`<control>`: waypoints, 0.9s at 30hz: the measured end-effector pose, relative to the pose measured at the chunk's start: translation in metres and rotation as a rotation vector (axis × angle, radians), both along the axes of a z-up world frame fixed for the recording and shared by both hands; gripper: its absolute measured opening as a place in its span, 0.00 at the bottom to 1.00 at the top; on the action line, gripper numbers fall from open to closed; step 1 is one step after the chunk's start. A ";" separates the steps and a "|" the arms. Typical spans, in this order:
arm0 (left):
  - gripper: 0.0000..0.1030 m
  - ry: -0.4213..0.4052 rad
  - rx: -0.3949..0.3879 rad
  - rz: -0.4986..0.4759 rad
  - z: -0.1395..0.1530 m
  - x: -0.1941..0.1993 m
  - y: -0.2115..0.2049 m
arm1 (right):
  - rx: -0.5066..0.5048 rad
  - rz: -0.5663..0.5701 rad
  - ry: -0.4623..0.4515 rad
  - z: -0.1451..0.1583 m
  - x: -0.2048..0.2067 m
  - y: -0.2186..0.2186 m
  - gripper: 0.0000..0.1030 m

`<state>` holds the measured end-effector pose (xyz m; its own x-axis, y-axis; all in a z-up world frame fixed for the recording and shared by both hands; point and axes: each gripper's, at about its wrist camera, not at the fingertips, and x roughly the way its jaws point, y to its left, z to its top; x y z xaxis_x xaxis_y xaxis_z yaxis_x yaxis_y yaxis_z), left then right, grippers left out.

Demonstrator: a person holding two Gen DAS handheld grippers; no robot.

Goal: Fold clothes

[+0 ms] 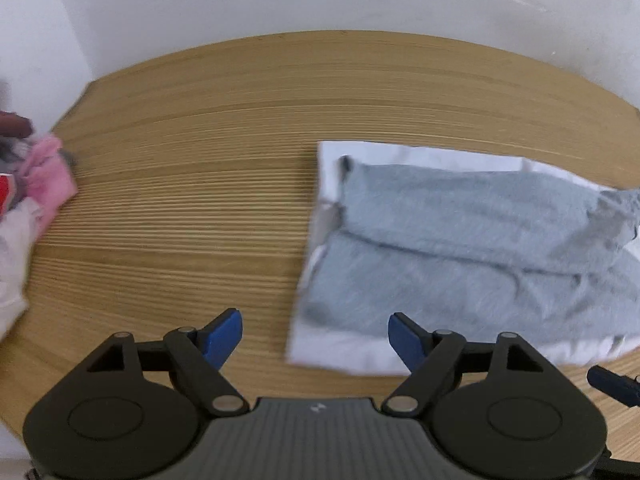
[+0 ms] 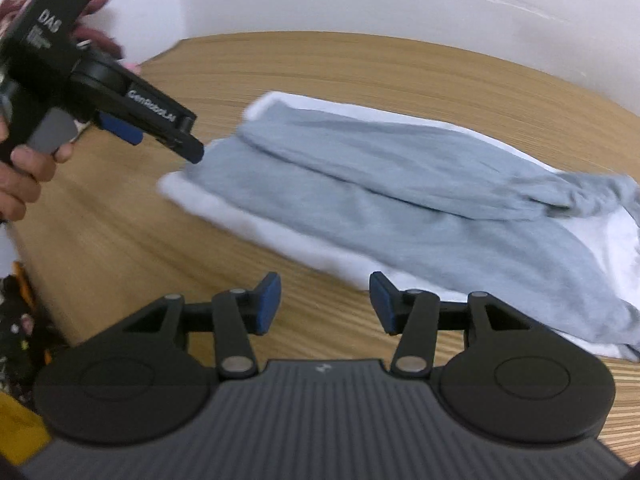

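Wooden table [image 1: 180, 184] w/ a white wall behind is carrying a folded grey garment [image 1: 472, 248] lying on a folded white garment [image 1: 420, 152] toward the table's right side. Pink and white clothes [image 1: 44, 176] are sitting at its left edge. Left gripper [image 1: 316, 336] is hovering w/ jaws apart by the stack's near-left corner. Right gripper [image 2: 324, 304] is also gaping, holding nothing, over the stack's near edge.

bare wooden table [image 1: 180, 208] fills the frame's centre and left, open for passage. folded grey garment [image 1: 472, 248] on white cloth [image 1: 420, 152] blocks the right; pink clothes pile [image 1: 48, 176] crowds the left edge.
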<state>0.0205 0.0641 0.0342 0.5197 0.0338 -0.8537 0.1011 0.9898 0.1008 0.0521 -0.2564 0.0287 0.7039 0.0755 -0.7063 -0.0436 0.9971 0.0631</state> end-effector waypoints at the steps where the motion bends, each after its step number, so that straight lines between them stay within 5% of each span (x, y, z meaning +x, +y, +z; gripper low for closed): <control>1: 0.80 -0.003 0.009 -0.002 0.003 -0.001 0.004 | -0.004 0.018 -0.009 0.003 -0.001 0.007 0.50; 5: 0.81 -0.018 0.030 -0.023 0.011 0.006 0.016 | -0.041 0.062 -0.056 0.015 -0.002 0.030 0.50; 18: 0.81 -0.001 -0.006 -0.354 -0.018 0.072 0.059 | -0.121 -0.174 0.008 -0.002 0.072 0.127 0.50; 27: 0.81 0.060 -0.111 -0.376 -0.037 0.099 0.091 | -0.268 -0.143 0.080 -0.006 0.094 0.190 0.50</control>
<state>0.1199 0.1547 -0.0030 0.4277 -0.2435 -0.8705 0.4607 0.8873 -0.0219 0.1461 -0.0662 0.0226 0.6354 -0.2169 -0.7411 0.0930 0.9742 -0.2054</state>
